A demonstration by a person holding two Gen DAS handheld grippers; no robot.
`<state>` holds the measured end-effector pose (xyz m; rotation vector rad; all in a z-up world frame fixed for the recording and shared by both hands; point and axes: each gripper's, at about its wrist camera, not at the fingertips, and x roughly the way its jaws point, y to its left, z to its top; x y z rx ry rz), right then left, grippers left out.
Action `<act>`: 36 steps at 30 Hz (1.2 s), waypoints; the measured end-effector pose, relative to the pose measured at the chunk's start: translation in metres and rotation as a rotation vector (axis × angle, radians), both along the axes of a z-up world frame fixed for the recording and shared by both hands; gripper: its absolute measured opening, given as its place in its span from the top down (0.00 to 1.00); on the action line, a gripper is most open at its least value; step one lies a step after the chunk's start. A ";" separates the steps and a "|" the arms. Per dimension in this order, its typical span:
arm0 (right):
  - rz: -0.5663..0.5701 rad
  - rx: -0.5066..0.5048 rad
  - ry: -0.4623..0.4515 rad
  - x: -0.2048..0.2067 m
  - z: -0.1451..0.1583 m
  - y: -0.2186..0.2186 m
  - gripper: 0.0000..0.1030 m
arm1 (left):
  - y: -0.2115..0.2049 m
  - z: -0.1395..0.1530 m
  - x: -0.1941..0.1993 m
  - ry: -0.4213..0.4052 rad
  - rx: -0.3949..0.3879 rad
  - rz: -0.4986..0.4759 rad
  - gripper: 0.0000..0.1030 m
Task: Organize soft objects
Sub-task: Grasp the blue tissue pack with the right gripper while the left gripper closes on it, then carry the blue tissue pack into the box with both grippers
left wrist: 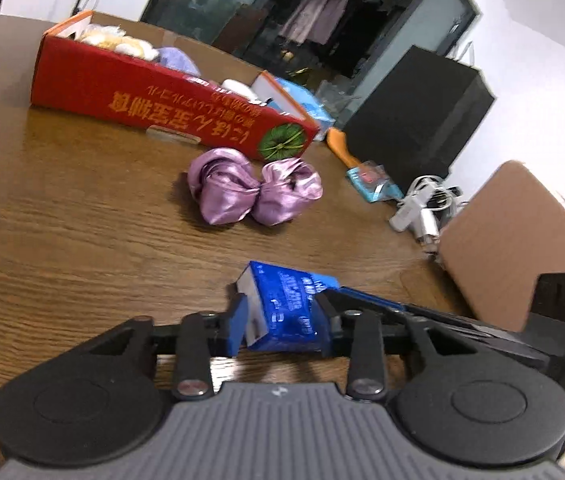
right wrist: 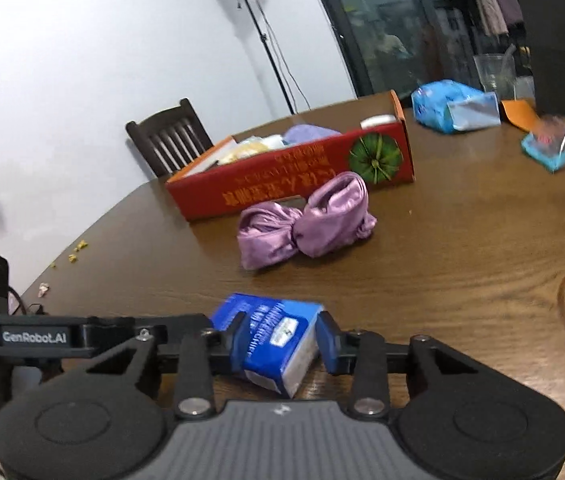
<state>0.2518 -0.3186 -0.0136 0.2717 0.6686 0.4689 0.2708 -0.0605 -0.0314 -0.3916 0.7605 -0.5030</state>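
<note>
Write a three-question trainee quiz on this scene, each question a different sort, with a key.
1. True or false: both grippers grip the blue tissue pack.
2. Where does the purple satin bundle lie? A) inside the red box B) on the table in front of the red box C) on the chair
3. Fill in: the red box is printed with a green ___.

Key: 1 true: left gripper and right gripper both close on it. 2 B. 3 pumpkin.
</note>
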 end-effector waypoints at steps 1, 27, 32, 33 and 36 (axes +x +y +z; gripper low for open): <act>-0.006 0.001 -0.004 0.000 -0.002 0.001 0.66 | -0.001 -0.002 0.000 -0.001 0.002 0.007 0.76; -0.045 -0.240 -0.055 0.357 0.056 0.024 0.79 | -0.032 0.040 0.355 0.093 0.068 0.017 0.81; 0.050 -0.357 0.030 0.356 0.046 0.038 0.79 | -0.037 0.041 0.346 0.133 0.163 -0.029 0.80; 0.078 -0.381 0.048 0.356 0.047 0.042 0.79 | -0.035 0.039 0.346 0.148 0.167 -0.032 0.80; 0.135 -0.411 0.108 0.368 0.047 0.051 0.78 | -0.028 0.036 0.351 0.133 0.178 0.020 0.74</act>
